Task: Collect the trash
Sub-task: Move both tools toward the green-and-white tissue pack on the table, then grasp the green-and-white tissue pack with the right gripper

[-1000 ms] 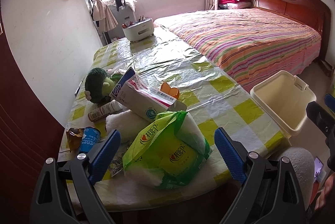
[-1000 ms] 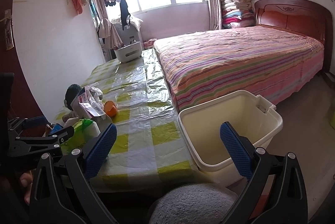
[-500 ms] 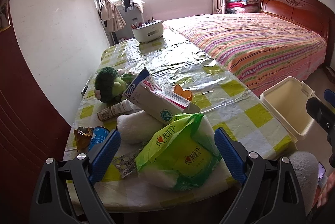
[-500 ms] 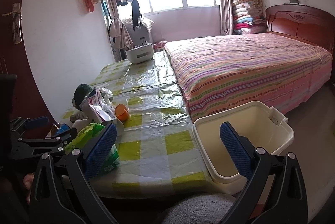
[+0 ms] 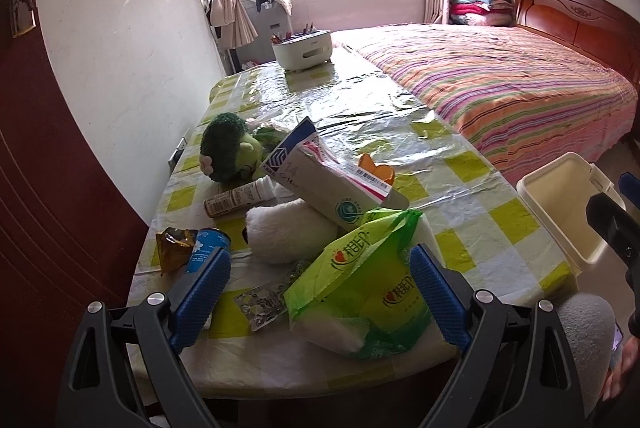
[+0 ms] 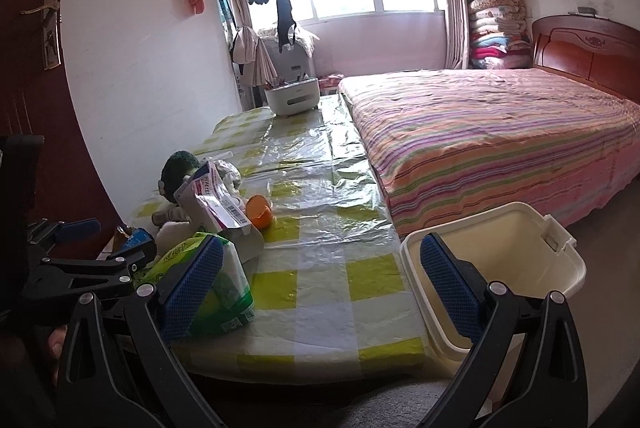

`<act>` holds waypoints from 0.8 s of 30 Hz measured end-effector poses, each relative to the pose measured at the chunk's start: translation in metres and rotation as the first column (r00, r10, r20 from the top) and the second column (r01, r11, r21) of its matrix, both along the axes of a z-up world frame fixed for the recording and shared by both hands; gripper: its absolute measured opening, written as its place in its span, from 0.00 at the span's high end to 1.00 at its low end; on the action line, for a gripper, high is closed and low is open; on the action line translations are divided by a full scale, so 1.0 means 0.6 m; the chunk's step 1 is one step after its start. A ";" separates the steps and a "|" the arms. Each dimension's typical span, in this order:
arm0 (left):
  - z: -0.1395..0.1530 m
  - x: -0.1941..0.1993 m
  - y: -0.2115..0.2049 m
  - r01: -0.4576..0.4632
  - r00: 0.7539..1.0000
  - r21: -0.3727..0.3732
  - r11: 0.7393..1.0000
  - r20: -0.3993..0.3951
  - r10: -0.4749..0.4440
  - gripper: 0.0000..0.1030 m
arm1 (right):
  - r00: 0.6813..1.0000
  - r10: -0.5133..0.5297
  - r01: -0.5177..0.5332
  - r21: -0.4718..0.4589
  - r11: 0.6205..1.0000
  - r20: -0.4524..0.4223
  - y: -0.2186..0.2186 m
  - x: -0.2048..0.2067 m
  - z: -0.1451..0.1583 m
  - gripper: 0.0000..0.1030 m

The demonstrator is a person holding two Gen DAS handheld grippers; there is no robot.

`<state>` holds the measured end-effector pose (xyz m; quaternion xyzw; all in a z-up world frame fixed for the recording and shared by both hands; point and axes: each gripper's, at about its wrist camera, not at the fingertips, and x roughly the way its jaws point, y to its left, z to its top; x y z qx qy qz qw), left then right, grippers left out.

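Bedroom table (image 5: 460,188) under glossy yellow-checked plastic carries the trash at its near left end: a crinkled green tissue pack (image 5: 360,284), a torn cardboard carton (image 5: 320,184) leaning over a white fluffy roll (image 5: 288,236), a blue can (image 5: 206,248) and an orange cup (image 6: 259,211). Left gripper (image 5: 320,292) hovers low, fingers spread wide either side of the pack, touching nothing. Right gripper (image 6: 320,288) hangs spread near the empty cream plastic bin (image 6: 516,256), right of the table

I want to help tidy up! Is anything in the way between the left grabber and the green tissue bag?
Nothing visible. The left gripper is open, and the green tissue bag lies right ahead between its fingers, at the near edge of the table. The other clutter lies behind the bag.
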<state>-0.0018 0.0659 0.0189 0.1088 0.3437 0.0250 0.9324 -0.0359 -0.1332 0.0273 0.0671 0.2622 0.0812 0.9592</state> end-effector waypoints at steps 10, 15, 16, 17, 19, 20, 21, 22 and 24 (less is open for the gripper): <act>0.001 0.000 0.033 -0.051 0.999 -0.031 0.998 -0.005 0.051 0.14 | 0.997 0.078 -0.078 -0.010 0.997 -0.001 0.037 0.011 0.001 0.06; 0.005 -0.006 0.054 -0.088 0.996 -0.024 0.996 0.009 0.088 0.14 | 0.990 0.139 -0.139 0.007 0.990 -0.028 0.059 0.029 -0.005 0.06; 0.005 -0.007 0.062 -0.104 0.994 -0.025 0.994 0.012 0.104 0.14 | 0.988 0.153 -0.153 0.006 0.988 -0.031 0.066 0.031 -0.006 0.06; 0.004 -0.008 0.070 -0.120 0.993 -0.027 0.992 0.008 0.120 0.14 | 0.985 0.166 -0.166 0.001 0.986 -0.037 0.072 0.033 -0.008 0.06; 0.004 -0.008 0.088 -0.144 0.990 -0.040 0.989 0.000 0.144 0.14 | 0.980 0.191 -0.191 -0.001 0.982 -0.051 0.086 0.039 -0.015 0.06; 0.003 -0.008 0.097 -0.159 0.987 -0.046 0.986 -0.003 0.159 0.14 | 0.976 0.210 -0.210 0.005 0.978 -0.065 0.094 0.042 -0.019 0.06; 0.002 -0.010 0.107 -0.176 0.984 -0.049 0.983 -0.008 0.176 0.14 | 0.971 0.225 -0.225 0.007 0.974 -0.080 0.101 0.045 -0.025 0.06; 0.000 -0.011 0.119 -0.193 0.981 -0.053 0.980 -0.011 0.192 0.14 | 0.966 0.241 -0.241 0.009 0.970 -0.099 0.108 0.049 -0.032 0.06; -0.003 -0.015 0.137 -0.217 0.976 -0.053 0.975 -0.015 0.216 0.14 | 0.950 0.281 -0.280 0.027 0.959 -0.135 0.122 0.058 -0.045 0.06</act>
